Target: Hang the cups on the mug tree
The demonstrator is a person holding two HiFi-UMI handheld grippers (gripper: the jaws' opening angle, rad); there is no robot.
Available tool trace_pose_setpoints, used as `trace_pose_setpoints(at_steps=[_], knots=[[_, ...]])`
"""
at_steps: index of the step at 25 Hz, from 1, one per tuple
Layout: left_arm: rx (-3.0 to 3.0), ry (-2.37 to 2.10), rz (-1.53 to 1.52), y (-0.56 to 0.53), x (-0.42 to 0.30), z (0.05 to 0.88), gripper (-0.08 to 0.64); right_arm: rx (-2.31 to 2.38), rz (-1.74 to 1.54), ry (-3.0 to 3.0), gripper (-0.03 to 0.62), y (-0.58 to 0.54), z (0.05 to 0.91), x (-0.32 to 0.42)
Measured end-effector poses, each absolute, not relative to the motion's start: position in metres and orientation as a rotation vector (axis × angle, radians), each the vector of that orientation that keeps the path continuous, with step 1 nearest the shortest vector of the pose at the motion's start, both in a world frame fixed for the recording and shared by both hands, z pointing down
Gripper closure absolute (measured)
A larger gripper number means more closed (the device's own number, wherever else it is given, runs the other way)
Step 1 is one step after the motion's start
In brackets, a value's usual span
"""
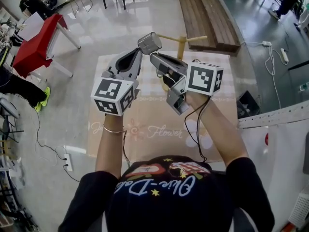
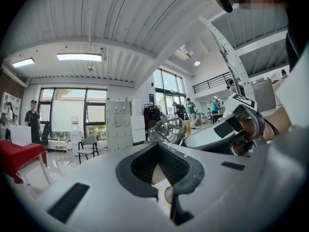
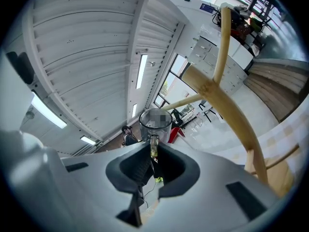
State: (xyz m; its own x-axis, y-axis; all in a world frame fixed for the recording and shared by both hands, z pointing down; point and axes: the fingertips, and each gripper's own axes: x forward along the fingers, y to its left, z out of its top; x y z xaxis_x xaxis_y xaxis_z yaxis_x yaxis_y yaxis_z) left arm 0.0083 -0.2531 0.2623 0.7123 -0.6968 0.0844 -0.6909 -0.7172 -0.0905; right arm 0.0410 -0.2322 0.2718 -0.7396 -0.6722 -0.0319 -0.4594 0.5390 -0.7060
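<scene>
Head view: showed one cup (image 1: 149, 42) at upper centre, pinched by its handle in right gripper (image 1: 155, 57), just left of one mug tree (image 1: 181, 41); left gripper (image 1: 138, 53) close beside.

Left gripper view: showed jaws together on nothing.

Right gripper view: showed jaws clamped on the handle, mug tree at upper right. Called for steering the handle loop over a branch tip and loosening only once seated. Counted two grippers.

The cup (image 1: 149, 43) is clear, the mug tree (image 1: 182, 41) pale wood, the mat (image 1: 154, 144) beige.
</scene>
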Motion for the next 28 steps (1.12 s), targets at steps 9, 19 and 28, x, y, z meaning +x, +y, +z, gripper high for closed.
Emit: trace_pose_setpoints(at_steps=[9, 19, 28], knots=[[-2.853, 1.135, -0.192, -0.256, 0.019, 0.258, 0.551, -0.925, -1.054, 2.404, 0.543, -0.234, 0.270, 0.051], [-2.851, 1.118, -0.200, -0.255, 0.026, 0.255, 0.552, -0.896, -1.100, 2.313, 0.543, -0.235, 0.269, 0.058], [-2.852, 1.097, -0.200, -0.254, 0.035, 0.252, 0.551, -0.901, -1.123, 2.268, 0.543, -0.235, 0.269, 0.067]])
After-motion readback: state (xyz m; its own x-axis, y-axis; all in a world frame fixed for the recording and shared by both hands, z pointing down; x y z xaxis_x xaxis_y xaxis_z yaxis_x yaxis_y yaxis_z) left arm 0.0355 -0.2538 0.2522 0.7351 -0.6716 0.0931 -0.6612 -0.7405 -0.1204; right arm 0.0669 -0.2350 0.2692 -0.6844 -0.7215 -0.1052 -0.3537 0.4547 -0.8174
